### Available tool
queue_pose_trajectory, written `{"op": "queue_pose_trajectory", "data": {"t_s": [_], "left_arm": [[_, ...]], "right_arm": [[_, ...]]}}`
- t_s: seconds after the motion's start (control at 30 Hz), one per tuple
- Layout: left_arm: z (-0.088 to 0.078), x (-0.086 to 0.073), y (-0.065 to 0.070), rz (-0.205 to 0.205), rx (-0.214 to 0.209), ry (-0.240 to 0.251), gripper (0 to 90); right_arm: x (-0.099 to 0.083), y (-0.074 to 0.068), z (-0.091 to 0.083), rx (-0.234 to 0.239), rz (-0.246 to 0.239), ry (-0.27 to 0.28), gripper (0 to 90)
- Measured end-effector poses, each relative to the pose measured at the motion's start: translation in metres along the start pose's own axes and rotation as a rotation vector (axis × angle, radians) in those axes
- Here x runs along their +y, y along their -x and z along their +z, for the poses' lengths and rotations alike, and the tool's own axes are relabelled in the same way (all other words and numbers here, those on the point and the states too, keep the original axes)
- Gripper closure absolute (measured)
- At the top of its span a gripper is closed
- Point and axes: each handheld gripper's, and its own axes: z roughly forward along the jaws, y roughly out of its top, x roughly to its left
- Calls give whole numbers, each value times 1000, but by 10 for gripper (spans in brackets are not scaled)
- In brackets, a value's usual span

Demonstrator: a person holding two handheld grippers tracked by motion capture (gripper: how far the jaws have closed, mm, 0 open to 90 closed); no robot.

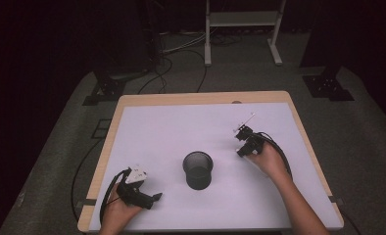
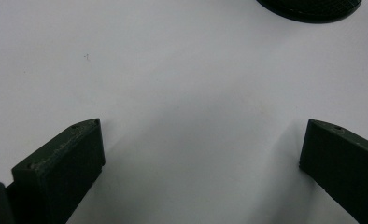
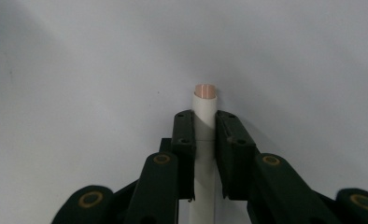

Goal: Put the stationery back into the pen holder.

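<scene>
Gripping a white tube (image 3: 204, 140) in my right gripper (image 3: 204, 116), jaws clamped on it, near the bench's right edge. Left gripper (image 2: 201, 144) jaws wide open, holding nothing, front-left corner. Mesh cup (image 1: 198, 169) mid-bench.

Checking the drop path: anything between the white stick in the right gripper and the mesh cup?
Nothing visible. Bare white table lies between the right gripper, shut on the white stick, and the mesh cup.
</scene>
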Motion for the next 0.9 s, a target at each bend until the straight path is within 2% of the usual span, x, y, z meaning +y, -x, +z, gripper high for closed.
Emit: {"op": "queue_pose_trajectory", "data": {"t_s": [0.23, 0.43, 0.53, 0.67, 0.9], "left_arm": [[0, 0, 0, 0, 0, 0, 0], [0, 0, 0, 0, 0, 0, 0], [0, 0, 0, 0, 0, 0, 0], [0, 0, 0, 0, 0, 0, 0], [0, 0, 0, 0, 0, 0, 0]], "right_arm": [[0, 1, 0, 10, 15, -2, 775], [-5, 5, -1, 35, 30, 40, 775], [-7, 6, -4, 52, 34, 75, 775], [-7, 2, -15, 77, 35, 151, 775], [-8, -8, -42, 147, 15, 310, 775]]}}
